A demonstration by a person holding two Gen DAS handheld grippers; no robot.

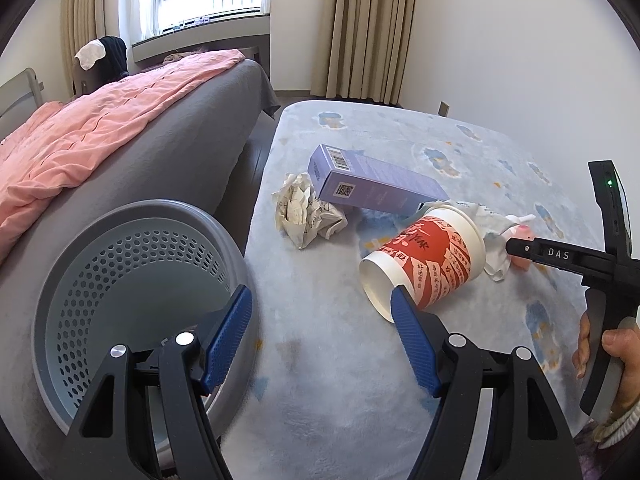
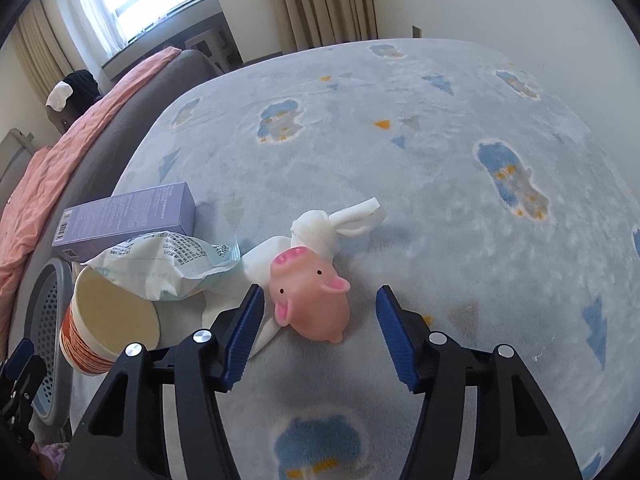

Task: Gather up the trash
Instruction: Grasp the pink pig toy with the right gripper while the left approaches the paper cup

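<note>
A red-and-white paper cup [image 1: 426, 262] lies on its side on the pale blue rug [image 1: 340, 380]. Behind it lie a purple box [image 1: 372, 184], crumpled paper [image 1: 304, 212] and a white wrapper [image 2: 168, 260]. A grey perforated bin [image 1: 132, 300] lies tipped at the left. My left gripper [image 1: 322, 308] is open and empty, its right finger just in front of the cup's mouth. My right gripper [image 2: 318, 300] is open around a pink toy pig [image 2: 310, 300] lying on white tissue [image 2: 340, 224]. The cup [image 2: 108, 320], box [image 2: 128, 216] and bin [image 2: 48, 320] also show in the right wrist view.
A grey bed with a pink blanket [image 1: 92, 136] runs along the left, close behind the bin. Beige curtains [image 1: 368, 28] and a window are at the far wall. The right gripper's body [image 1: 568, 258] and the holding hand show at the right of the left wrist view.
</note>
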